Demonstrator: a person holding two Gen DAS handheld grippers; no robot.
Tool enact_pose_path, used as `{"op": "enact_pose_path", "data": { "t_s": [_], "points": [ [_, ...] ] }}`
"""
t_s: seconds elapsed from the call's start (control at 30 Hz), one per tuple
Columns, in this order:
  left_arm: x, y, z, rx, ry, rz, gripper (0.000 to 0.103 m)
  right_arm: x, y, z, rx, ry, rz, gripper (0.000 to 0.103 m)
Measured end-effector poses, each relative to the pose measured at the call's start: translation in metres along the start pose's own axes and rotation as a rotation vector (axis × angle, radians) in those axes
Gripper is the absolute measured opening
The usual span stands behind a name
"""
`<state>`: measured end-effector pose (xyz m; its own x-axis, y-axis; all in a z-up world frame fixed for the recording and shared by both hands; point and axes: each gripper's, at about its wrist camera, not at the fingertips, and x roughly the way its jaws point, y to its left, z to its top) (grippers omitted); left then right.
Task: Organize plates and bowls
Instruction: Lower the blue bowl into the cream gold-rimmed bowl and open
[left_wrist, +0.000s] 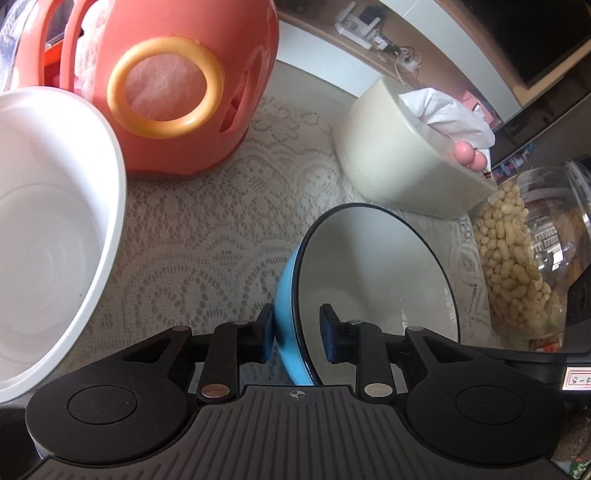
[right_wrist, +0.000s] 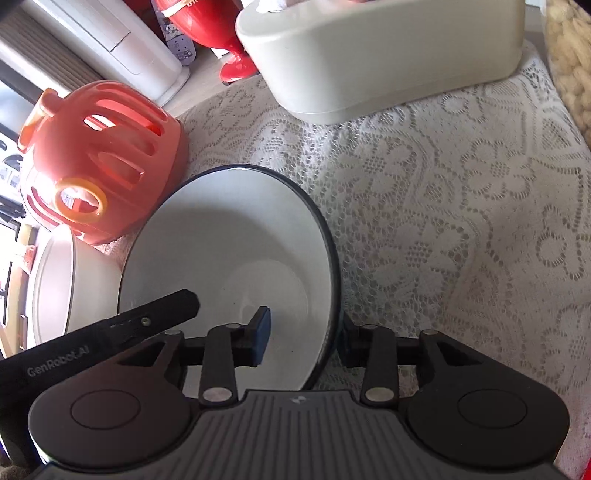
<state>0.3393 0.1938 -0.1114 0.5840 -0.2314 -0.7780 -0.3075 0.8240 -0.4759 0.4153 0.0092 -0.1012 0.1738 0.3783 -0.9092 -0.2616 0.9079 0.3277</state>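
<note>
- Blue bowl (left_wrist: 369, 273) is sitting on the lace-covered tabletop (left_wrist: 207, 236).
- Left gripper (left_wrist: 297, 338) and right gripper (right_wrist: 301, 334) are each straddling its rim, pads not pressing.

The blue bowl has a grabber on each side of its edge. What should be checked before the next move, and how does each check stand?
1. Left gripper straddles the blue bowl rim: ok.
2. Left grip closed on the wall: not ok, the inner pad stands apart.
3. Right gripper straddles the rim: ok.
4. Right grip closed: not ok, its inner pad is clear of the wall; the outer pad is hidden.
5. Blue bowl empty: ok.
6. White bowl empty for stacking: ok.
</note>
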Motion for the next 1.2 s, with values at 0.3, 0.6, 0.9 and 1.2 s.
{"op": "enact_pose_path", "data": {
  "t_s": [0.3, 0.6, 0.9, 1.2],
  "points": [
    [-0.021, -0.017, -0.003, 0.057, -0.084, -0.022, 0.037, -0.018, 0.012, -0.01, -0.076, -0.108, -0.052, 0.039],
    [-0.104, -0.038, -0.026, 0.096, -0.168, -0.12, 0.037, -0.104, 0.029, -0.038, -0.141, -0.246, 0.007, 0.038],
    [-0.105, -0.048, -0.106, 0.192, 0.009, -0.068, 0.038, -0.127, 0.015, -0.127, -0.166, -0.121, -0.036, 0.037],
    [-0.09, -0.05, -0.123, 0.253, 0.028, -0.003, 0.038, -0.097, -0.005, -0.153, -0.143, -0.073, -0.025, 0.036]
  ]
}}
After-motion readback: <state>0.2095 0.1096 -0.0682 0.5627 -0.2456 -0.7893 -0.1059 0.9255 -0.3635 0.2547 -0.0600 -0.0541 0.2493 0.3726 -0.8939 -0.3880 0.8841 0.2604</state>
